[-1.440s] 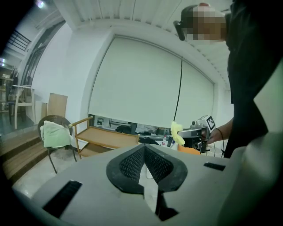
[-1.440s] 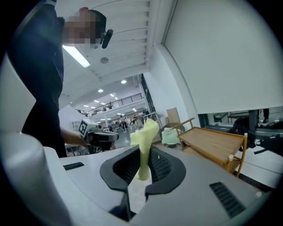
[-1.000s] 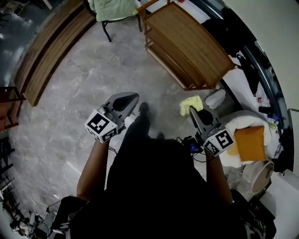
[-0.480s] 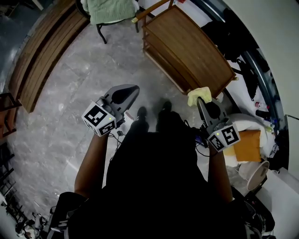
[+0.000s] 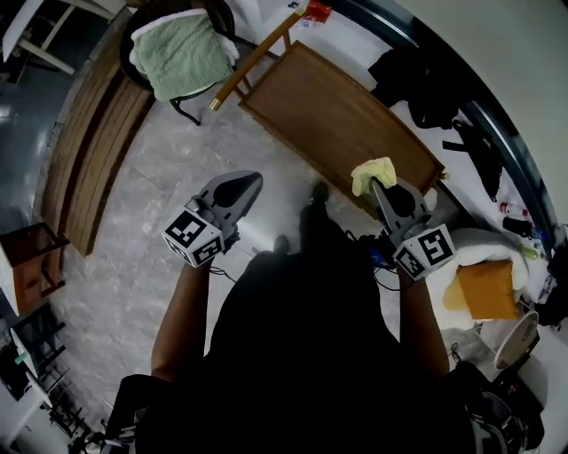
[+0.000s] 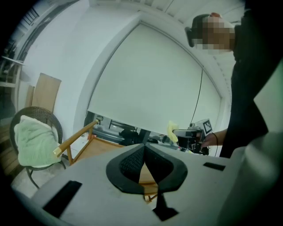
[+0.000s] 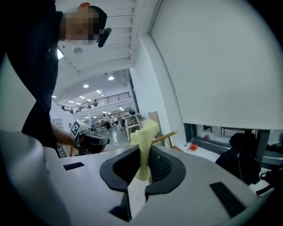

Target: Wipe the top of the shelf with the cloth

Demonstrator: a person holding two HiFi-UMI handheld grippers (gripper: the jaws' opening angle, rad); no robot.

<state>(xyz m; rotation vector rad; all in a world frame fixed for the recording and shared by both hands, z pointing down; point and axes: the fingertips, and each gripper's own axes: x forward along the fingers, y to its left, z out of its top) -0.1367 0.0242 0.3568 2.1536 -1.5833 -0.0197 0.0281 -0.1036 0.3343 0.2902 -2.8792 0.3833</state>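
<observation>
Holding cloth [image 5: 373, 171] clamped in right gripper [image 5: 380, 188] jaws near shelf [image 5: 328, 115] edge; I judge wiping not started. Left gripper [image 5: 244, 184] jaws closed, empty.

**No legible writing**

No words, numbers or brand names can be read in any view. The only sign-like marks are coded black-and-white squares. One set is on the left marker cube [image 5: 193, 238] of the left gripper [image 5: 253, 182], another on the right marker cube [image 5: 424, 253] of the right gripper [image 5: 376, 183] — they spell nothing. A red packet [image 5: 318, 11] at the head view's top edge is too small to read.
</observation>
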